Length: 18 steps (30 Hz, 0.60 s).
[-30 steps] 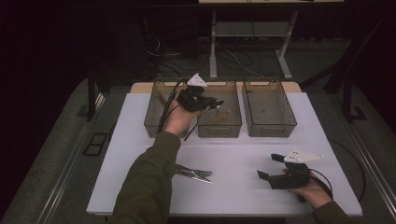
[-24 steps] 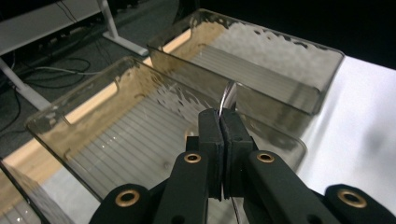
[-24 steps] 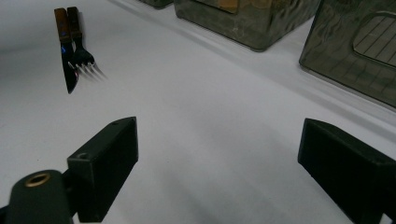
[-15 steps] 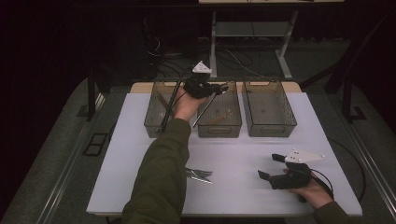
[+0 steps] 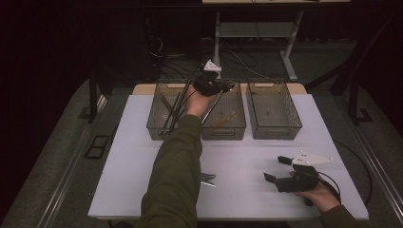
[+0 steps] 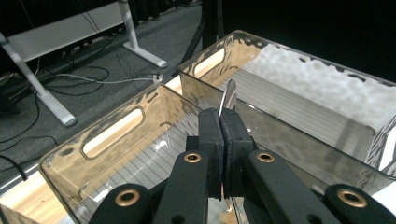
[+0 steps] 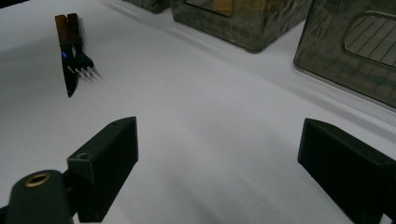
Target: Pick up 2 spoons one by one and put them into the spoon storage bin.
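Three clear bins in a row at the far edge of the table; sorting of cutlery into them judged to be the work in hand. Step judged: carry and drop.

Left gripper (image 6: pixel 223 122) clamped tight on a metal utensil (image 6: pixel 229 95), held above the far rim of the middle bin (image 6: pixel 116 135), jaws aimed toward the right bin (image 6: pixel 327 121). Utensil thin, silver, seen edge-on, rounded tip standing just past the pads; type not determinable.

Right gripper (image 7: pixel 219 154) spread wide, holding nothing, resting low on the table well in front of the middle bin. Fork (image 7: pixel 81 56) and knife (image 7: pixel 65 60), brown-handled, side by side on the table in front of the middle bin.

Next move judged to call for settling over the chosen bin, lowering, then parting the jaws so the utensil falls clear of the wall.
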Each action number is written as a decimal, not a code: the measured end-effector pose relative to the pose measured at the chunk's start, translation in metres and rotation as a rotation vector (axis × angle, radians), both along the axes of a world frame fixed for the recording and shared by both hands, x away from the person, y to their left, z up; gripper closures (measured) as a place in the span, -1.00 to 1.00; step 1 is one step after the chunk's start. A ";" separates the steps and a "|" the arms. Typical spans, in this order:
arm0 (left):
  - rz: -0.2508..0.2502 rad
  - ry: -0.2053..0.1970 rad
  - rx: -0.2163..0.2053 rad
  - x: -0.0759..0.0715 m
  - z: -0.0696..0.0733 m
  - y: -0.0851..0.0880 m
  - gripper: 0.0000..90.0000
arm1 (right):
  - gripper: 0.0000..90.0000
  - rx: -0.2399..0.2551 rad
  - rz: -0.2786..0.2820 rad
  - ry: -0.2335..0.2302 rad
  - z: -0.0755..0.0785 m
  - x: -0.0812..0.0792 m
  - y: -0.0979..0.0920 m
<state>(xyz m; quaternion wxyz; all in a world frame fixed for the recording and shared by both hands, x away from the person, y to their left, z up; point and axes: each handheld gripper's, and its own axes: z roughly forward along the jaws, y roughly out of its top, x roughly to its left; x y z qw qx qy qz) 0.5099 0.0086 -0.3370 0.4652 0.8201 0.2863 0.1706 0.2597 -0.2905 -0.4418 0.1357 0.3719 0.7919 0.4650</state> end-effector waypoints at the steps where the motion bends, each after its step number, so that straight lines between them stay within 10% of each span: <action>1: -0.001 0.002 0.011 0.000 -0.002 -0.001 0.98 | -0.74 0.000 0.000 0.000 0.000 0.000 0.000; 18: -0.009 0.016 0.087 -0.005 -0.031 -0.014 0.97 | -0.74 -0.001 0.004 -0.002 0.000 0.000 0.001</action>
